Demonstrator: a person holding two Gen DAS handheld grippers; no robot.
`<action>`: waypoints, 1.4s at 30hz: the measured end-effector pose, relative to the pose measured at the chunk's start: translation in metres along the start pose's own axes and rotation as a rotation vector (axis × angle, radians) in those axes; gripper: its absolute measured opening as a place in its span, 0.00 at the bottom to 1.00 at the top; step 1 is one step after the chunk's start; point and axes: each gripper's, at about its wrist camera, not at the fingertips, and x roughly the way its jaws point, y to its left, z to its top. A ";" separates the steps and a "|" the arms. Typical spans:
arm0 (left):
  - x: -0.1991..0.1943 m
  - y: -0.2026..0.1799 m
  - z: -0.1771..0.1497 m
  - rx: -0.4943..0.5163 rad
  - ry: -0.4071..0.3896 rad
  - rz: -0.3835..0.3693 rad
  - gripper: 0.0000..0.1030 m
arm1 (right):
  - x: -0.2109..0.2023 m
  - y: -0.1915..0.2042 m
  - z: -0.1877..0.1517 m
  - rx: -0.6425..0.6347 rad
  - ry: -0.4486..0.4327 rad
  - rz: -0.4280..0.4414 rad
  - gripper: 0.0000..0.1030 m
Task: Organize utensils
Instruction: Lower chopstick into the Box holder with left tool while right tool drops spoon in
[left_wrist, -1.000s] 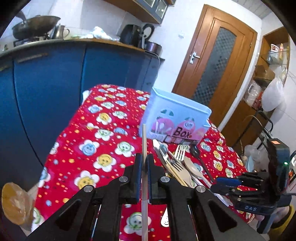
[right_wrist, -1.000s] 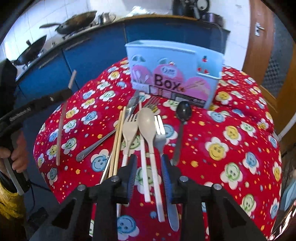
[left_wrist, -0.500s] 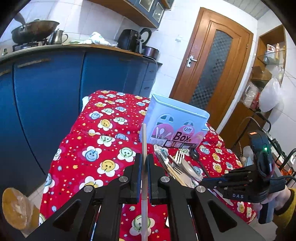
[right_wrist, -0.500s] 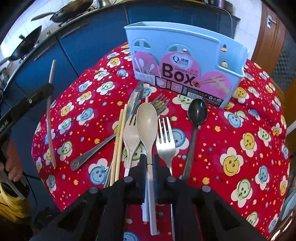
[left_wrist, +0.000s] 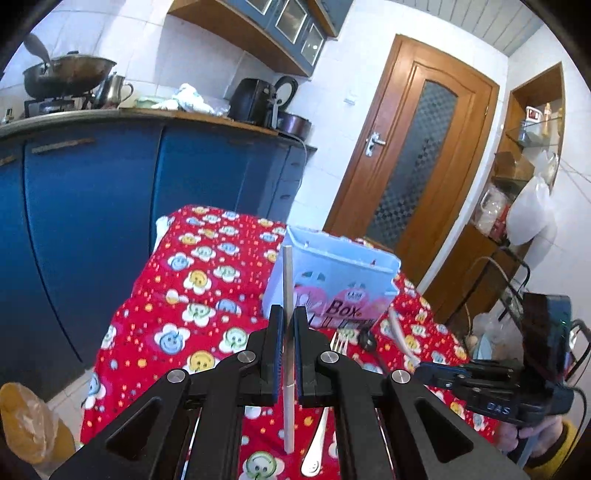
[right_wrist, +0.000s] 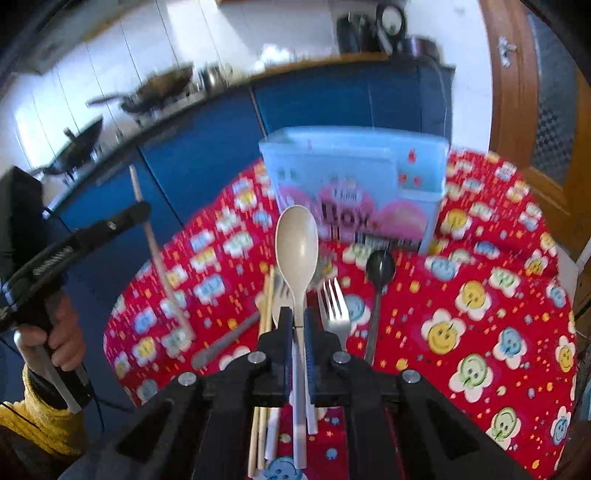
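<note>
Left gripper (left_wrist: 289, 328) pinches chopstick (left_wrist: 287, 291); right gripper (right_wrist: 298, 325) pinches spoon (right_wrist: 297, 243); holder (right_wrist: 354, 184) at 12 o'clock reads "Box".

Red smiley-flower tablecloth (right_wrist: 480, 332), lt-blue box (right_wrist: 354, 173) w/ pink label.

The word "Box" is on the front of the light blue holder (left_wrist: 334, 273). White letters "DAS" are on the side of the right hand-held gripper (left_wrist: 424, 368), at 4 o'clock.

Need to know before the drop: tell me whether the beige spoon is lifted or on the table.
Lifted. The right gripper is shut on the spoon handle, its bowl raised before the blue box.
</note>
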 end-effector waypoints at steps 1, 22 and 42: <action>0.000 -0.001 0.004 0.001 -0.007 -0.001 0.05 | -0.007 0.000 0.000 0.004 -0.039 0.001 0.07; 0.046 -0.042 0.120 0.116 -0.205 0.002 0.05 | -0.030 -0.043 0.069 0.084 -0.545 -0.072 0.07; 0.144 -0.034 0.105 0.132 -0.130 -0.032 0.05 | 0.055 -0.075 0.103 0.061 -0.617 -0.209 0.08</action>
